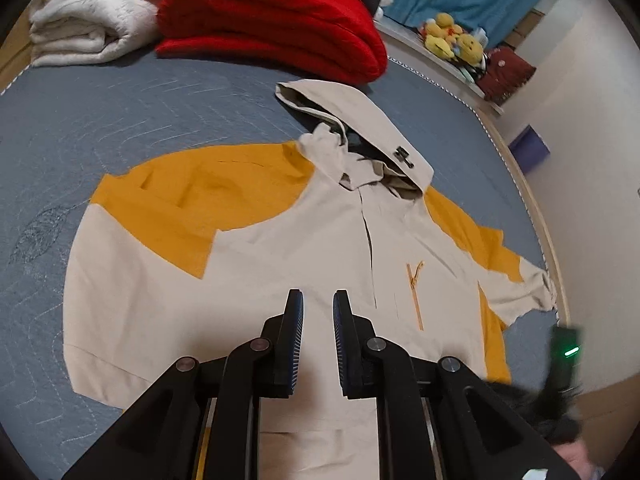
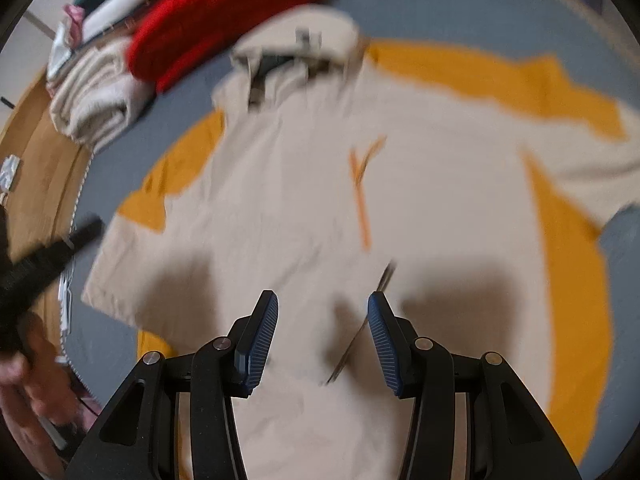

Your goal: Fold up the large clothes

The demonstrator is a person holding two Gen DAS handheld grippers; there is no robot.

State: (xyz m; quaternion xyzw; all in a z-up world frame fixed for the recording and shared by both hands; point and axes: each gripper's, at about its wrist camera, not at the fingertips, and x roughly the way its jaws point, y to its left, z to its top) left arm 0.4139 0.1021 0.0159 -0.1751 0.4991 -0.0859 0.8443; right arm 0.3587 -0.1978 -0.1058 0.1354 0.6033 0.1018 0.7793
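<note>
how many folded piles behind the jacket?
2 clearly: a red pile just beyond the jacket hood, and a cream pile to its left. More items behind them are partly hidden.

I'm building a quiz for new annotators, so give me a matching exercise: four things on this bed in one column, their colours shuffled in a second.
Things:
1. folded blanket next to the white one
2. jacket shoulders
3. bed cover
4. jacket hood

Colours:
A. blue-grey
B. beige
C. red
D. mustard yellow

Pairs: 1-C, 2-D, 3-A, 4-B
</note>
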